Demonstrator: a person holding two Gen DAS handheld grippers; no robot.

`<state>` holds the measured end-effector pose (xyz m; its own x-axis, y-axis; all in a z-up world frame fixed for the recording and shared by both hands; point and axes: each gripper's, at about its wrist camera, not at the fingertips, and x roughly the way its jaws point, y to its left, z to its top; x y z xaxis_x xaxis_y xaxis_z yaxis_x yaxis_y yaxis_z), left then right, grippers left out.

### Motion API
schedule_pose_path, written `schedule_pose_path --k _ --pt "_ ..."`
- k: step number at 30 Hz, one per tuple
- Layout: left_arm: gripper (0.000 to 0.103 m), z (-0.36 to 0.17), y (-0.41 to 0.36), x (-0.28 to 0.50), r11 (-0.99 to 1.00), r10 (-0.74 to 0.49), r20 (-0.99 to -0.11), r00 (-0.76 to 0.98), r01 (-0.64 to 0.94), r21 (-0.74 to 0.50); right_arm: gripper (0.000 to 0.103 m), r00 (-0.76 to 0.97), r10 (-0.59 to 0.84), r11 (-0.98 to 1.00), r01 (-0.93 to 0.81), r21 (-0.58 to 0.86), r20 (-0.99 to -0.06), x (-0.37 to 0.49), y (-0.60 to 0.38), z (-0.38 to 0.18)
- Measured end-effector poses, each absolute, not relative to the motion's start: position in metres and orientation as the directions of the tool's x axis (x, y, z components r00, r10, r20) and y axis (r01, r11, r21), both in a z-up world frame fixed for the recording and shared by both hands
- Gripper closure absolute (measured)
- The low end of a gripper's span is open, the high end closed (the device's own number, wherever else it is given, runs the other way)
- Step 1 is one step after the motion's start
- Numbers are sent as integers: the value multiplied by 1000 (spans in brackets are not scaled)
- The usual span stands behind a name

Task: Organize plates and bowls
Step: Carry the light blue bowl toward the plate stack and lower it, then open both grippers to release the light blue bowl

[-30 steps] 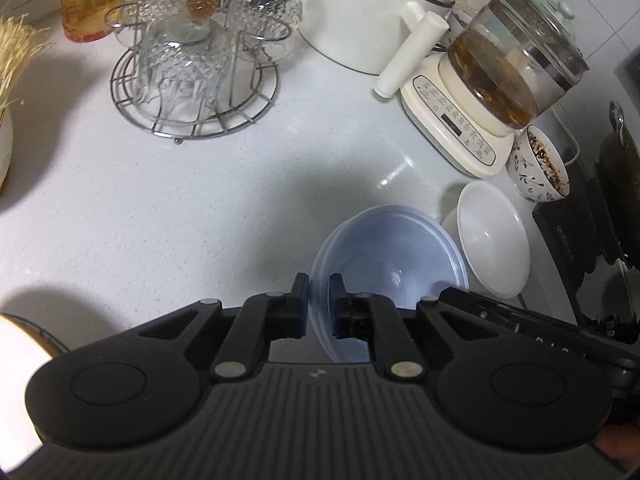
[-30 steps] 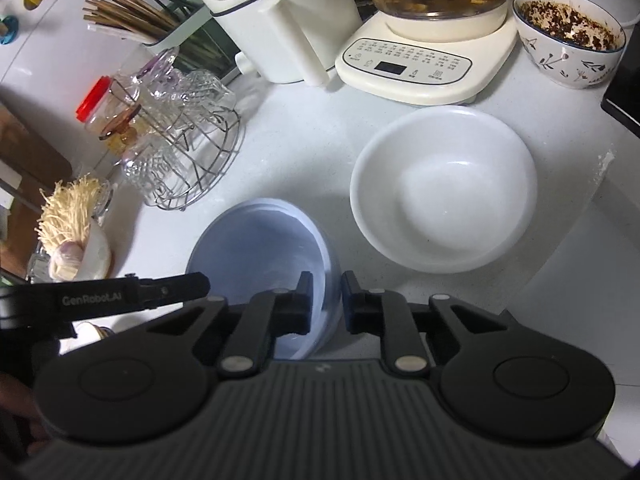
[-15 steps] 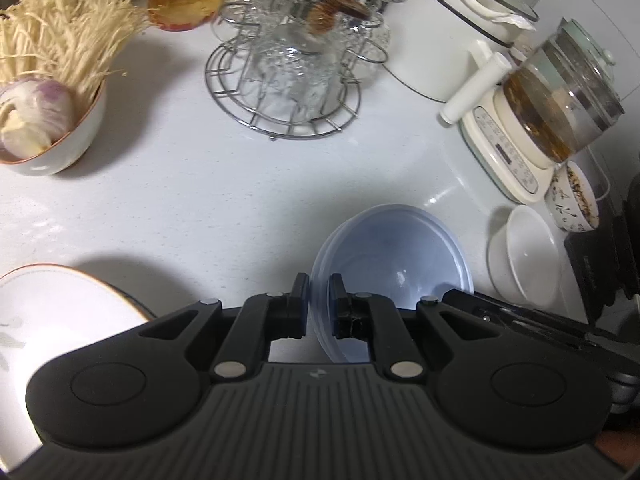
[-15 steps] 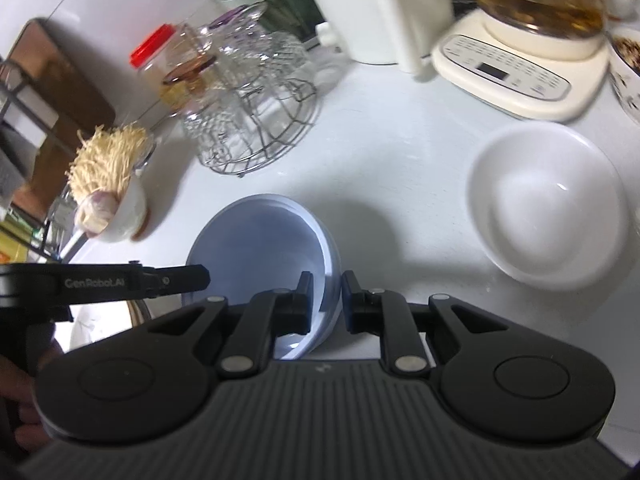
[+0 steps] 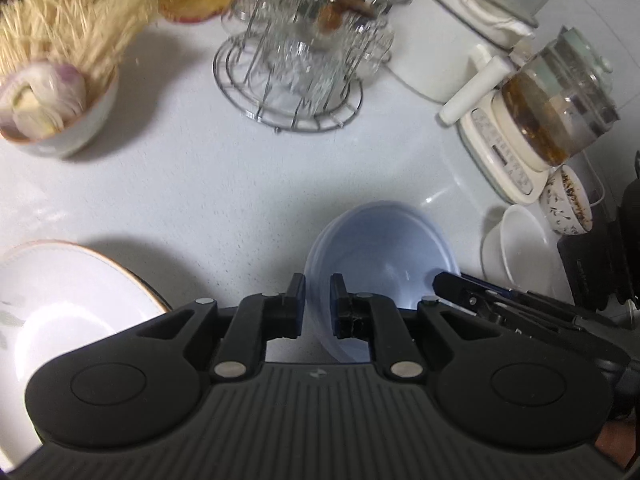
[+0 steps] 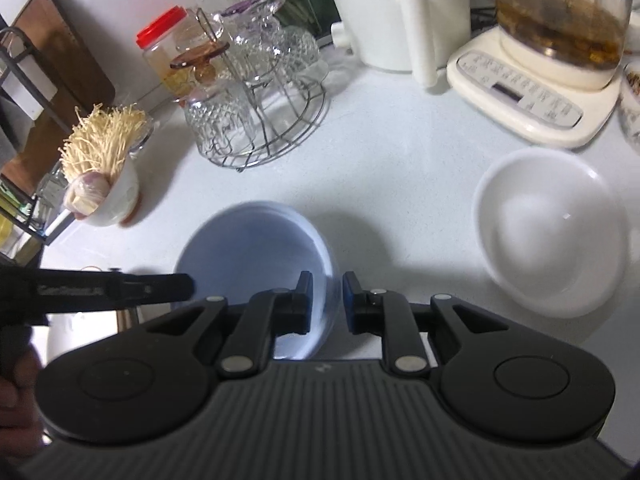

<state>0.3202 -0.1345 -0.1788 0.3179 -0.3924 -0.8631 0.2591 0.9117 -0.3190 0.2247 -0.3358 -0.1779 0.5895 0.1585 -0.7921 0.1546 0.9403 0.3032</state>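
A pale blue bowl (image 5: pixel 384 256) is held above the white counter by both grippers. My left gripper (image 5: pixel 318 304) is shut on its left rim. My right gripper (image 6: pixel 327 304) is shut on its right rim, and the bowl (image 6: pixel 256 252) shows in the right wrist view too. A white bowl (image 6: pixel 548 232) stands empty on the counter to the right; it also shows in the left wrist view (image 5: pixel 520 252). A gold-rimmed white plate (image 5: pixel 68 304) lies at the lower left.
A wire rack of glasses (image 5: pixel 296 68) stands at the back, with a white kettle (image 5: pixel 448 36) and a glass tea maker (image 5: pixel 552 112) to its right. A bowl of enoki mushrooms and onion (image 5: pixel 52 92) sits left. A patterned bowl of tea leaves (image 5: pixel 568 204) is far right.
Both grippers have carried the blue bowl leftward and back, away from the white bowl. The plate and the mushroom bowl have come further into the left wrist view.
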Motion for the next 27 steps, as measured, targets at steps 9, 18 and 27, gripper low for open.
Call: schedule_pose_path --k 9,18,27 --pt "89 -130 -133 309 897 -412 -836 362 322 -303 82 678 100 953 145 266 -728 207 -337 -134" --pt "89 -71 -134 288 860 -477 -777 411 398 -318 82 761 20 955 178 238 -648 178 -341 -78" --pt "64 -55 -147 273 835 -495 -751 438 479 -271 51 822 -41 954 200 221 -568 155 -341 -57"
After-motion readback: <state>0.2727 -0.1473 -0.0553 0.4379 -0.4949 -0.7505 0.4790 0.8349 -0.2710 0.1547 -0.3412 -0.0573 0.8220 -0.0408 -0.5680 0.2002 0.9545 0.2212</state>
